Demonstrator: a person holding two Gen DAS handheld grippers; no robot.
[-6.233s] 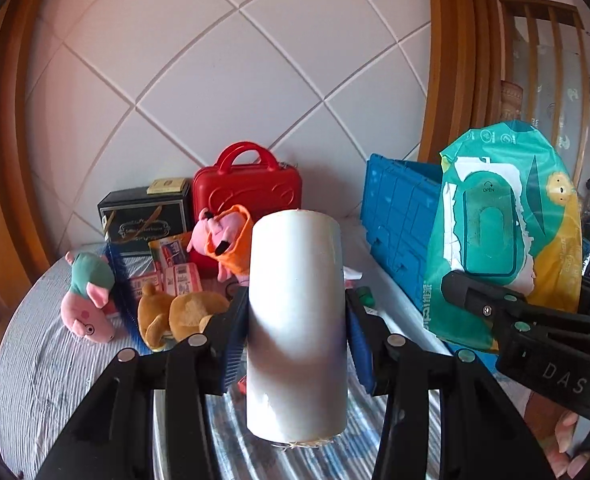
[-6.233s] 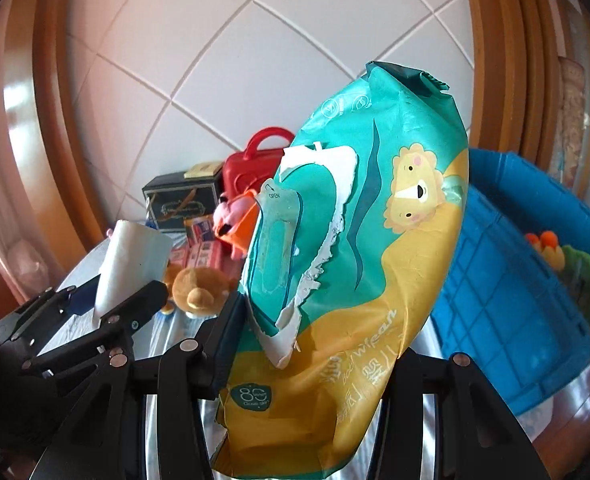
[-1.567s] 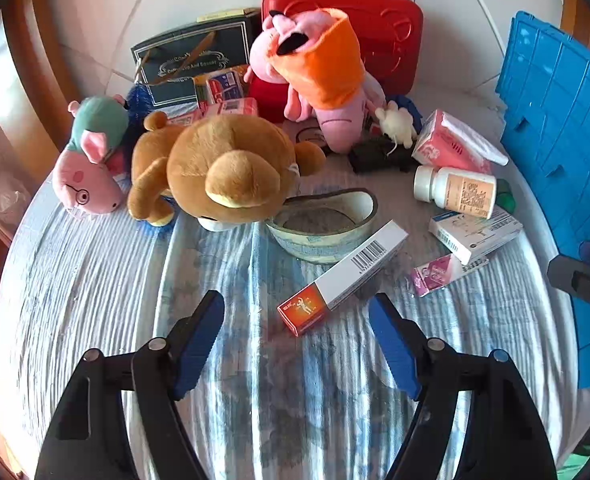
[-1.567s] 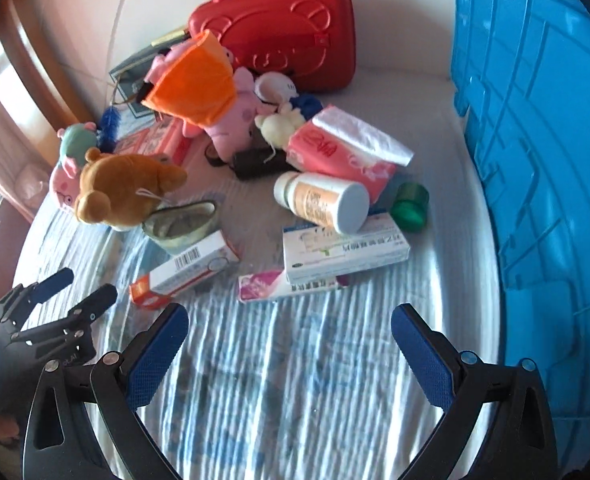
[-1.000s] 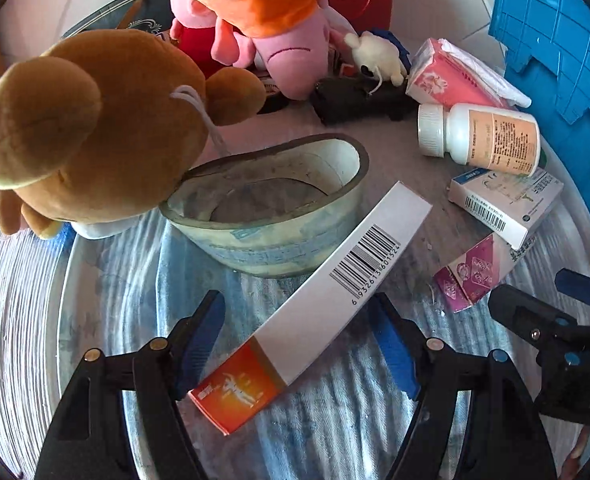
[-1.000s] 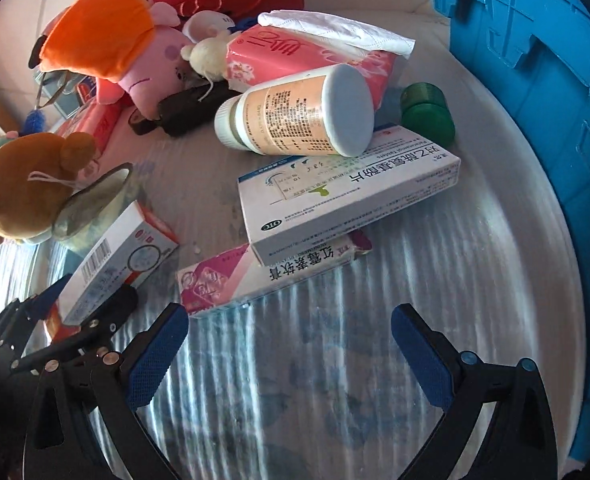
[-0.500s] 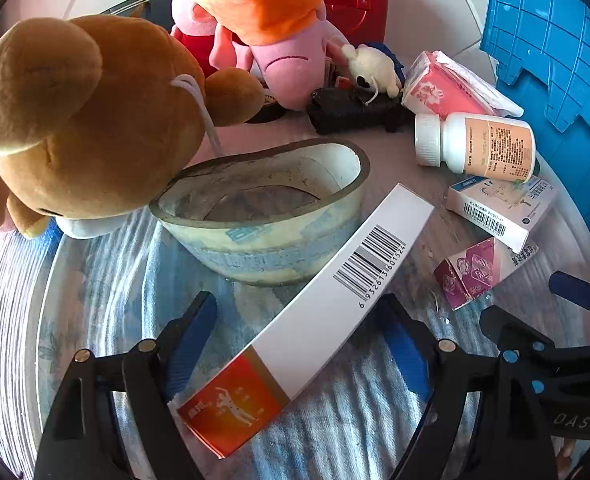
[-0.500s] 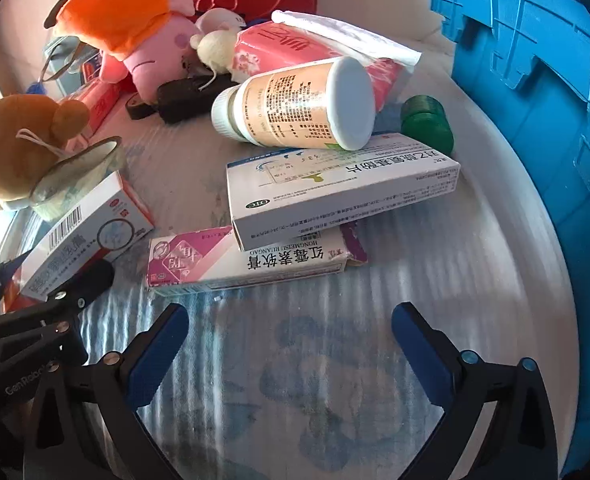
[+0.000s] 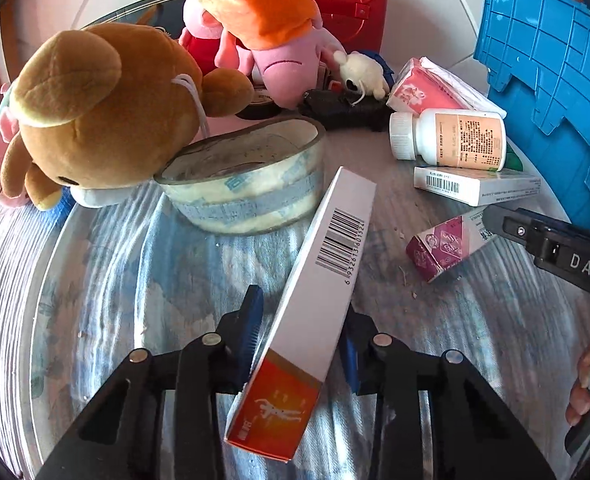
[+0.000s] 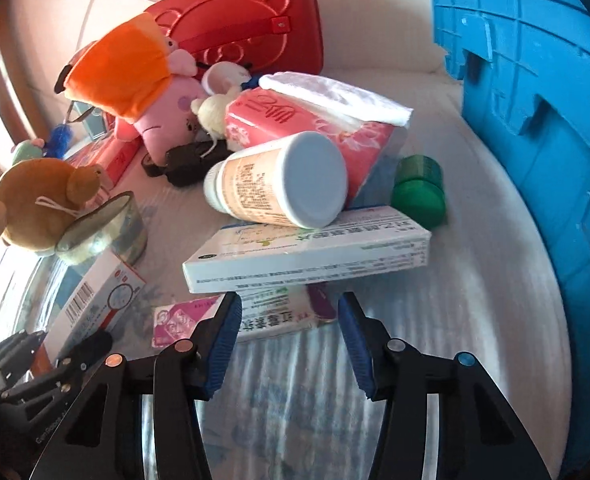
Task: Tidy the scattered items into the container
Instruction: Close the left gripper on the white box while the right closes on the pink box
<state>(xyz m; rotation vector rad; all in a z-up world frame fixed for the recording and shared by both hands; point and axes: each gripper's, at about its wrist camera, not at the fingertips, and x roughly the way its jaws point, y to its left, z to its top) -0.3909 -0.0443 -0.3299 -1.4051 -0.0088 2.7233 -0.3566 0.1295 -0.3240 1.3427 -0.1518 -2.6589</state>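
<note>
A long white box with an orange end (image 9: 315, 280) stands tilted between the blue pads of my left gripper (image 9: 301, 304). Its jaws are closing and both pads press on the box's sides. My right gripper (image 10: 287, 300) hovers low over a pink and white box (image 10: 279, 316) that lies crosswise under a larger white box (image 10: 307, 252). Its jaws are closing too; the left pad (image 10: 223, 336) overlaps the pink box and no squeeze on it shows. The blue crate (image 10: 535, 80) stands at the right; in the left wrist view the crate (image 9: 555, 80) is also at the right.
A brown teddy (image 9: 107, 112) leans on a tape roll (image 9: 247, 184). A white bottle (image 10: 279, 180), a tissue pack (image 10: 315, 124) and a green cap (image 10: 417, 192) crowd the middle. A pink plush with an orange hood (image 10: 135, 76) and a red case (image 10: 247, 12) sit behind.
Both pairs of jaws have narrowed sharply. The orange-ended box has swung in line with my left fingers and tipped onto its edge. My right gripper has moved forward onto the pink box.
</note>
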